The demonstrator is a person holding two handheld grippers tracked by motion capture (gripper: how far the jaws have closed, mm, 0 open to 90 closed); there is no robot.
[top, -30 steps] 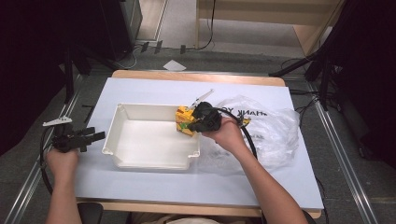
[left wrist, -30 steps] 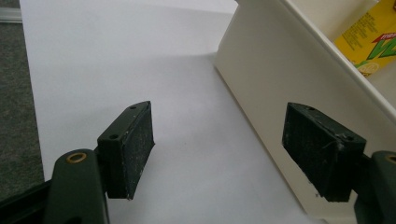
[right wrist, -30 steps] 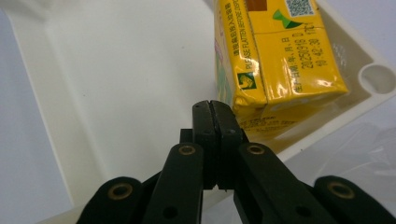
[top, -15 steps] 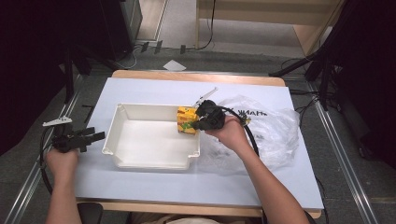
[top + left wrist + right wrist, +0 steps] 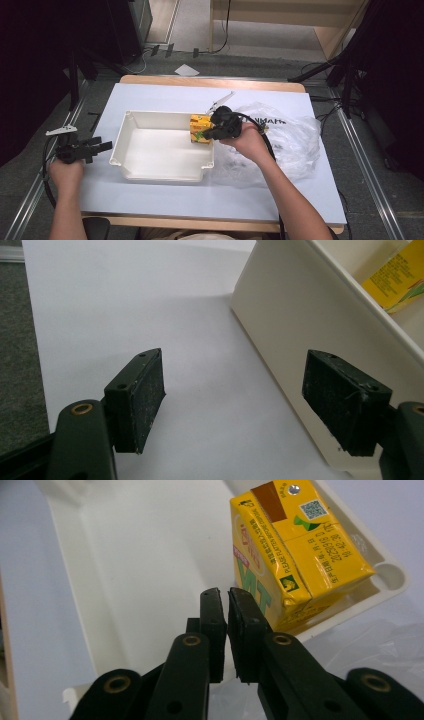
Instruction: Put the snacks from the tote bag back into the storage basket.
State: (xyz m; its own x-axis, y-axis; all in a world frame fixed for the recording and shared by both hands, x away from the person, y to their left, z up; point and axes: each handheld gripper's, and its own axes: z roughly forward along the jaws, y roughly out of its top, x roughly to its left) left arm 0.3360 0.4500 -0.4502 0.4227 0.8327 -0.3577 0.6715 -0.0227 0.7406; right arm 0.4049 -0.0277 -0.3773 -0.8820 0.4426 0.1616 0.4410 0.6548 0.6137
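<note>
White-topped table (image 5: 165, 200), white tray (image 5: 150, 172) sitting mid-left on it, crumpled clear plastic bag (image 5: 295, 145) touching the tray's right side. Yellow drink carton (image 5: 295, 555) stands upright inside the tray's far right corner. Right gripper (image 5: 226, 607) at the tray's right rim just beside the carton, jaws clenched with nothing between them. Left gripper (image 5: 240, 390) at the table's left edge, released, jaws wide apart, beside the tray's outer wall

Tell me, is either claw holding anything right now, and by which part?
No. The right claw is shut on nothing, beside the yellow carton in the white tray. The left claw is open, on the table.
</note>
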